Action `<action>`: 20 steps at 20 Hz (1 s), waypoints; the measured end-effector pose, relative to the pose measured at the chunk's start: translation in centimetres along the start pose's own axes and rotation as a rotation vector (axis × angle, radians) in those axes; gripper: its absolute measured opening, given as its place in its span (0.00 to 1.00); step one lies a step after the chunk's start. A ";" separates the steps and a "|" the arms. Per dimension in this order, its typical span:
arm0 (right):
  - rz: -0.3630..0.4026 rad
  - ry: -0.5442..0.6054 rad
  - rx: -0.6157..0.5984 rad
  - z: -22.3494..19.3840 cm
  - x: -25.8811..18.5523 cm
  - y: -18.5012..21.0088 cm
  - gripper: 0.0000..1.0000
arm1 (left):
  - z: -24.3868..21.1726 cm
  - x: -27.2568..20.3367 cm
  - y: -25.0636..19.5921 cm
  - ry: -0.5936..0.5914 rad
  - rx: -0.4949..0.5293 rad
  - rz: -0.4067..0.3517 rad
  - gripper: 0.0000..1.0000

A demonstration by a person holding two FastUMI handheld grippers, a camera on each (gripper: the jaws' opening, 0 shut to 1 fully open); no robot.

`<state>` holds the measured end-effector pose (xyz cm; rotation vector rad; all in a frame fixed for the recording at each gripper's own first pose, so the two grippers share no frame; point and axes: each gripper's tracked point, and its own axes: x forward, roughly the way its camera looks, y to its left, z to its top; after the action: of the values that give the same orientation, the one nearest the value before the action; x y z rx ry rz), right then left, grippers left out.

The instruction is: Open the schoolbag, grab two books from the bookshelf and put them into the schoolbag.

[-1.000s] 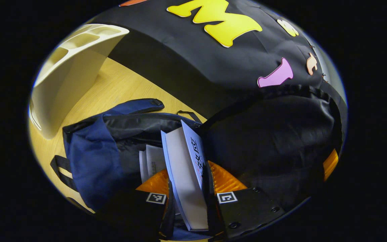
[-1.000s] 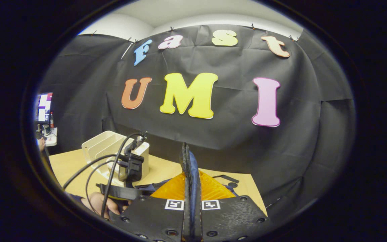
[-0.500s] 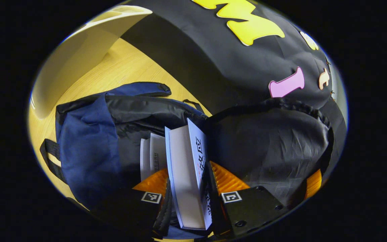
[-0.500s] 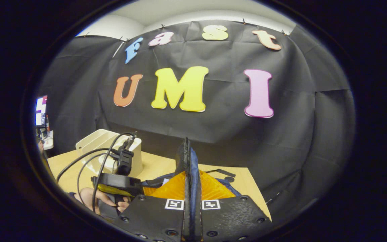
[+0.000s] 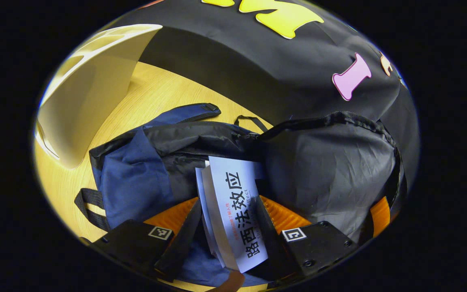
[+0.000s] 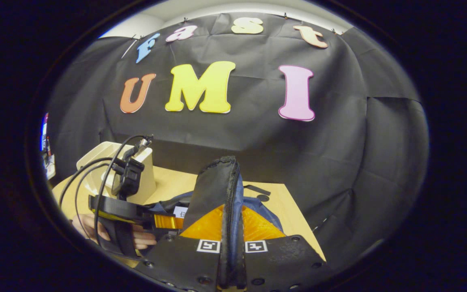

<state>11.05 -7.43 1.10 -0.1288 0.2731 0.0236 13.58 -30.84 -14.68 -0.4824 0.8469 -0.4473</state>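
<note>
While the right gripper (image 6: 231, 259) pinches the bag (image 5: 136, 178) flap (image 6: 217, 190) and holds the mouth up, its jaws clamped on the zipper edge, the left gripper (image 5: 225, 243) is dropping a book (image 5: 237, 211) in, so I'd call this the put-in step.

The bag is dark blue with a black lining, slumped on the wooden table (image 5: 156, 93) just beside the cream bookshelf (image 5: 83, 93), mouth gaping. The book is white with big black characters and a line of red print, tilted, its top end inside the mouth and its lower end between the left fingers. Those jaws look parted, the left one clear of the book, so probably let go or about to.

Can't tell if another book is already inside. Next move, I reckon: let it slide deeper, then back out without snagging the lining.
</note>
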 end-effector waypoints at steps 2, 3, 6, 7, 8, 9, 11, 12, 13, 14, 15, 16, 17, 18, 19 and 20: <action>-0.026 0.010 -0.024 -0.7 -0.3 -0.1 0.08 | 0.7 -1.2 -0.2 -0.040 0.039 0.001 0.72; -0.042 0.007 -0.039 -0.8 -0.3 -0.3 0.15 | 1.1 -1.9 -0.3 -0.062 0.055 0.003 0.83; -0.071 0.016 -0.058 -1.5 -0.7 -0.4 0.17 | 1.6 -4.3 0.3 -0.127 0.133 0.027 0.83; -0.087 0.020 -0.069 -1.9 -0.9 -0.6 0.21 | 1.5 -5.1 0.3 -0.142 0.151 0.029 0.83; -0.103 0.026 -0.077 -2.2 -1.1 -0.8 0.21 | 1.4 -6.0 0.5 -0.154 0.165 0.034 0.83; -0.114 0.034 -0.079 -2.7 -1.4 -0.7 0.27 | 1.1 -6.7 0.9 -0.162 0.173 0.042 0.83; -0.157 0.054 -0.068 -3.2 -2.0 -1.1 0.35 | 1.0 -8.3 2.0 -0.187 0.185 0.075 0.83; -0.172 0.059 -0.061 -3.6 -2.2 -1.0 0.49 | 1.2 -9.1 2.9 -0.204 0.201 0.108 0.83; -0.180 0.062 -0.052 -3.6 -2.1 -0.8 0.50 | 1.2 -9.9 3.7 -0.221 0.223 0.134 0.83; -0.182 0.065 -0.045 -3.7 -2.3 -0.6 0.61 | 1.2 -10.7 4.4 -0.235 0.241 0.156 0.83; -0.191 0.069 -0.040 -3.8 -2.7 -0.5 0.62 | 1.2 -11.6 5.1 -0.246 0.250 0.172 0.83; -0.200 0.072 -0.038 -3.9 -3.0 -0.4 0.71 | 1.2 -12.5 5.5 -0.262 0.255 0.181 0.83; -0.207 0.073 -0.040 -4.0 -3.3 -0.2 0.80 | 1.3 -13.5 6.0 -0.278 0.260 0.194 0.83; -0.212 0.073 -0.041 -4.2 -3.6 0.1 0.82 | 1.6 -14.5 6.8 -0.298 0.274 0.220 0.83; -0.212 0.074 -0.038 -4.4 -3.8 0.4 0.81 | 2.0 -15.7 7.7 -0.324 0.294 0.250 0.83; -0.213 0.078 -0.030 -4.7 -4.1 0.7 0.83 | 2.4 -16.7 8.2 -0.350 0.318 0.268 0.83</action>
<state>5.85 -7.35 -2.38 -0.1885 0.3357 -0.1896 7.25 -14.51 -8.00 -0.1415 0.4803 -0.2330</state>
